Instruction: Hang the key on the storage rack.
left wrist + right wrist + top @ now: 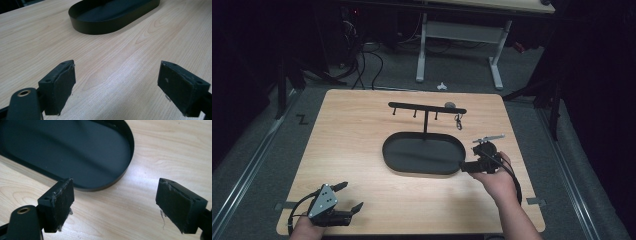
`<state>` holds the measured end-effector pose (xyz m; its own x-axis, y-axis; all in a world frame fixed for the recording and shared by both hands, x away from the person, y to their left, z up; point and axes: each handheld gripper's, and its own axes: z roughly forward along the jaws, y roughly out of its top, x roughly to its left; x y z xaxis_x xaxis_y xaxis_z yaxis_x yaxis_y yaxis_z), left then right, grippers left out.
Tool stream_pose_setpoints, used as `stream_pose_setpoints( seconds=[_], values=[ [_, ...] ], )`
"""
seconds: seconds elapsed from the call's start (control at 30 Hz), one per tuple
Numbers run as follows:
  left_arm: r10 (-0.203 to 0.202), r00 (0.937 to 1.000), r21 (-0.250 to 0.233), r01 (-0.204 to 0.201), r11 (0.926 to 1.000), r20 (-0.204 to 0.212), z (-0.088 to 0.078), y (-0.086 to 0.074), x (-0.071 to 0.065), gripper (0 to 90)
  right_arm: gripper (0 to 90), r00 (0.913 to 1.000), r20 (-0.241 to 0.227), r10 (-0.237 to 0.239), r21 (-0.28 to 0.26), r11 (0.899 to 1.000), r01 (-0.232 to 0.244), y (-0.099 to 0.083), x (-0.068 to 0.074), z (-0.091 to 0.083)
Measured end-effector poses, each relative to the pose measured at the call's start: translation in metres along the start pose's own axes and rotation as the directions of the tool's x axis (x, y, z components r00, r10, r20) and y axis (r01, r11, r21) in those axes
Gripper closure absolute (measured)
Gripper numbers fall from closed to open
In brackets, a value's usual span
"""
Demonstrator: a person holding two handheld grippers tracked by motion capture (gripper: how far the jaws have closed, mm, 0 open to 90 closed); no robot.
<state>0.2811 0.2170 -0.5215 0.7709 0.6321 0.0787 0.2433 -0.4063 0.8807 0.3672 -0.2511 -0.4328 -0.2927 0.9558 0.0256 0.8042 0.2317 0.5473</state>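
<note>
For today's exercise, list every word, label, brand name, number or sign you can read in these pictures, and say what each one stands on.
"Z": a black Z-shaped mark on the grey floor left of the table; it may be tape rather than a letter.
No readable text on the black oval tray, the hook stand, the left gripper or the right gripper.

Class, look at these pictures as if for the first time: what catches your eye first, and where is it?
The black oval tray at the middle of the wooden table stands out, with a hook rack rising behind it and a small keyring hanging at its right end. The right gripper sits open by the tray's right end; the left gripper waits open at the near left corner.
</note>
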Motion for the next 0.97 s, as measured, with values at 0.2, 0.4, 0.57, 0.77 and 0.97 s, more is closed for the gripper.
stream_pose_setpoints(
  seconds=[0.2,0.4,0.57,0.77,0.97],
  values=[
    [0.001,1.0000,0.005,-0.001,1.0000,0.002,0.001,0.000,0.000,15.3,14.9,0.9998,-0.009,0.019,-0.053,0.998,-0.020,-0.036,0.002,0.008],
    [0.001,1.0000,0.005,-0.001,1.0000,0.001,0.001,0.000,0.000,15.3,14.7,0.9984,-0.031,0.048,-0.095,0.994,-0.051,-0.072,0.008,0.018],
    [0.004,1.0000,0.009,-0.004,1.0000,0.005,0.002,0.000,0.000,15.3,14.9,0.9966,-0.063,0.053,-0.128,0.990,-0.061,-0.096,0.014,0.025],
    [0.007,1.0000,0.008,-0.007,0.9999,0.006,0.003,0.001,-0.001,15.2,15.1,0.9987,-0.050,-0.008,-0.171,0.985,-0.001,-0.111,0.022,0.024],
    [0.013,0.9999,0.007,-0.013,0.9999,0.006,0.004,0.001,-0.003,15.2,15.2,0.9980,-0.058,0.025,-0.216,0.976,-0.037,-0.118,0.014,0.023]
  ],
)
